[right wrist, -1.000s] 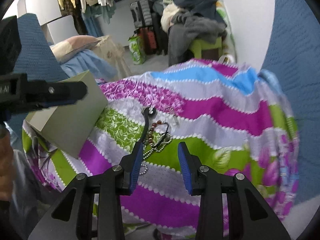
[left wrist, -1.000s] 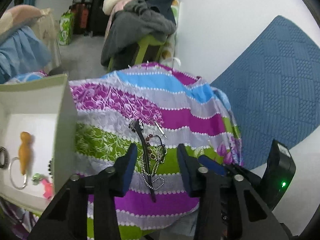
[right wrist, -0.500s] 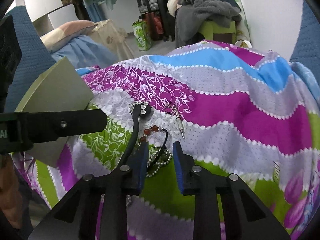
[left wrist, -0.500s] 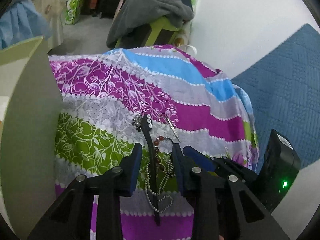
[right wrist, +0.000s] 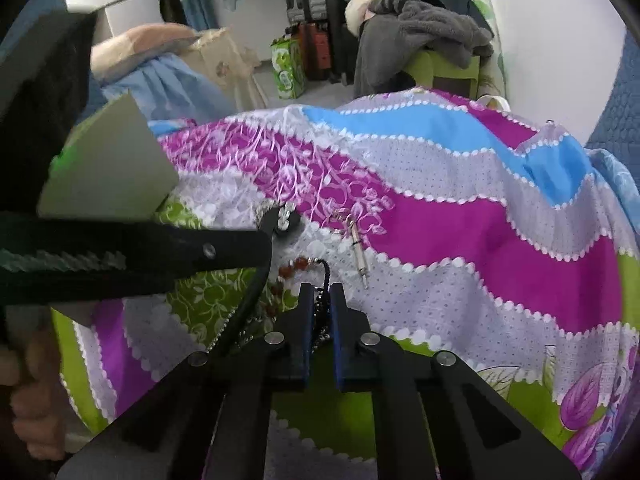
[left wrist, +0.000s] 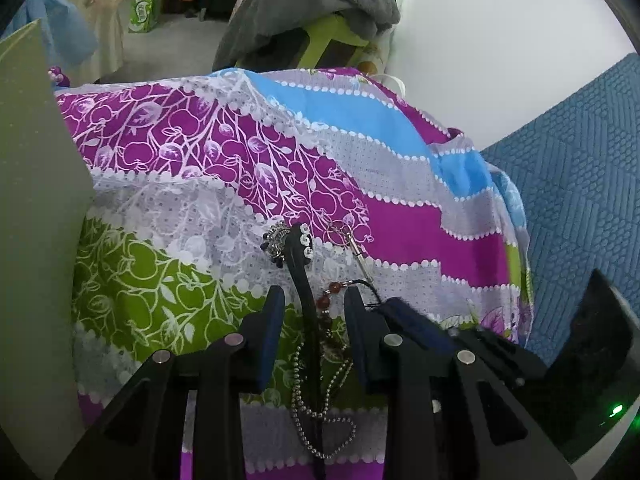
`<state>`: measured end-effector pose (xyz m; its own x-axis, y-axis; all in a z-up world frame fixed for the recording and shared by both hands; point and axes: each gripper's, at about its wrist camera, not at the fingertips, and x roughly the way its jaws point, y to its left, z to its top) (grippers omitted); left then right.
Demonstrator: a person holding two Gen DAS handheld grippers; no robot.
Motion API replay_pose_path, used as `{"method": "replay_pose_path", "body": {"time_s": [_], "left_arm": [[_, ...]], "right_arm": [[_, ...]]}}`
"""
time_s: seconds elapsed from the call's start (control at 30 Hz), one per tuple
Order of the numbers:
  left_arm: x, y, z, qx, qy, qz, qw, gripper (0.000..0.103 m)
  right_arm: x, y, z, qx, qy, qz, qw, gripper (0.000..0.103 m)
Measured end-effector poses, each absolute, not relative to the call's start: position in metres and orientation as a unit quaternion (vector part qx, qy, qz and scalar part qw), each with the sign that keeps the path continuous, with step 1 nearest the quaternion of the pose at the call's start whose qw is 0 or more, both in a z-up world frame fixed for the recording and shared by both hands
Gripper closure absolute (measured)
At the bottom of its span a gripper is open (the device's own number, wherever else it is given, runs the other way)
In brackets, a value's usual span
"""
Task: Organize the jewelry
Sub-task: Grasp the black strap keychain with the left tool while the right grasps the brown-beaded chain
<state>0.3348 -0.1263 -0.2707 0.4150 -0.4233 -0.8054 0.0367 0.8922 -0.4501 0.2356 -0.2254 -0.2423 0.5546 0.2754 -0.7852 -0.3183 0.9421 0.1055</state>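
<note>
Watching my left gripper (left wrist: 310, 312), I see it narrowed but still gaping astride the black hairband (left wrist: 301, 276) mid-cloth, while my right gripper (right wrist: 318, 320) has since pinched nearly shut on the black cord (right wrist: 325, 280), so lifting looks next.

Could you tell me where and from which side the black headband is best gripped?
Grip the black headband on its thin bare arc just below the jewelled tip, probably from above, fingers either side across its width. There it lies clear of the bead bracelet and ball chain tangled lower down.
</note>
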Motion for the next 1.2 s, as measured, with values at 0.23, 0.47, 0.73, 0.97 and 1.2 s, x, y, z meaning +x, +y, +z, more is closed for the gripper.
{"method": "replay_pose_path", "body": {"time_s": [0.23,0.47,0.73,0.97,1.2], "left_arm": [[0.342,-0.127,-0.278,-0.186,0.526,-0.135,0.819,0.073],[0.352,-0.137,-0.282,-0.168,0.521,-0.131,0.826,0.09],[0.351,-0.134,-0.273,-0.171,0.507,-0.134,0.834,0.098],[0.334,-0.118,-0.237,-0.201,0.468,-0.151,0.847,0.099],[0.314,-0.11,-0.21,-0.192,0.438,-0.149,0.865,0.099]], "right_arm": [[0.24,-0.245,-0.245,0.002,0.455,0.14,0.879,0.098],[0.235,-0.261,-0.238,0.032,0.443,0.136,0.886,0.098],[0.241,-0.266,-0.25,0.068,0.474,0.155,0.864,0.087],[0.243,-0.252,-0.25,0.046,0.47,0.166,0.866,0.079],[0.249,-0.241,-0.257,0.003,0.471,0.151,0.869,0.083]]}}
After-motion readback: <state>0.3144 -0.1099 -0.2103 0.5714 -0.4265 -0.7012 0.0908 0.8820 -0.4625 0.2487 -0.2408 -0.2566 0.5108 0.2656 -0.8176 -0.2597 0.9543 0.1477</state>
